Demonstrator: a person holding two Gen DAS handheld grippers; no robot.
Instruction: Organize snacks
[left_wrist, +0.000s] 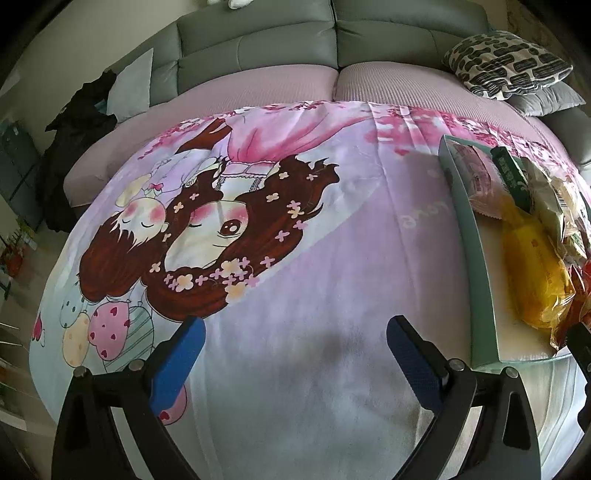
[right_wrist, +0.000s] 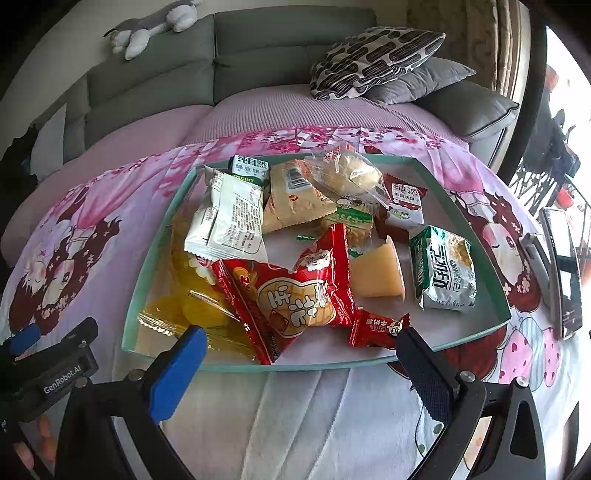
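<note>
The left wrist view looks forward and down along its own fingers (left_wrist: 192, 354) over the cartoon cloth (left_wrist: 295, 229), facing the sofa (left_wrist: 258, 40); the tray (left_wrist: 476, 258) sits at its right edge, seen side-on, with the tip of the other gripper just showing at the far right. The right wrist view faces the same way from farther right, close to the tray (right_wrist: 162, 236), which fills its middle beyond its fingers (right_wrist: 177, 373). The left gripper (right_wrist: 48, 354) shows at its lower left. Both views share the tray, cloth (right_wrist: 306, 417), sofa (right_wrist: 155, 77) and patterned pillow (right_wrist: 373, 55), also seen from the left wrist (left_wrist: 506, 62).
</note>
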